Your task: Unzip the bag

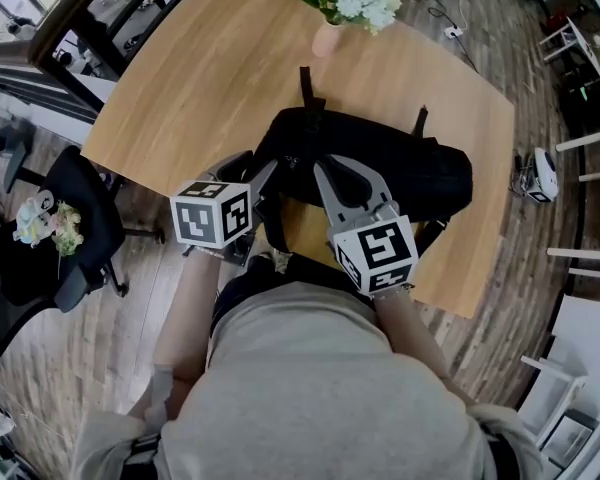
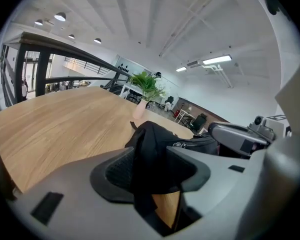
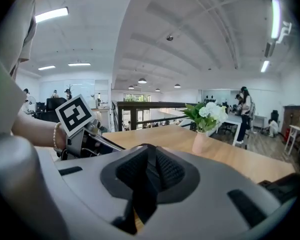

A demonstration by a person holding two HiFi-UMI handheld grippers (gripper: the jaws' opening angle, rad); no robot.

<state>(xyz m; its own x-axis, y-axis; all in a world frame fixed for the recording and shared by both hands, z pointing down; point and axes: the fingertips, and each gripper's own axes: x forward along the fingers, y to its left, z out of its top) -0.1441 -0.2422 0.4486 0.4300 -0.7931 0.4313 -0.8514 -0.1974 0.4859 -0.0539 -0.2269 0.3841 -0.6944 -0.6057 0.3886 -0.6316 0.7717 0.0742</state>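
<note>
A black bag lies on the wooden table, close to the near edge. My left gripper is at the bag's left end. In the left gripper view its jaws stand wide, and a fold of black bag fabric hangs loosely between them, with the left pad bare. My right gripper reaches onto the bag's near side. Its pads are pinched on a narrow black strip of the bag. Whether that strip is a strap or a zip pull I cannot make out.
A pink vase of white flowers stands at the table's far edge, behind the bag. Left of the table is a black office chair. White stools stand on the floor to the right.
</note>
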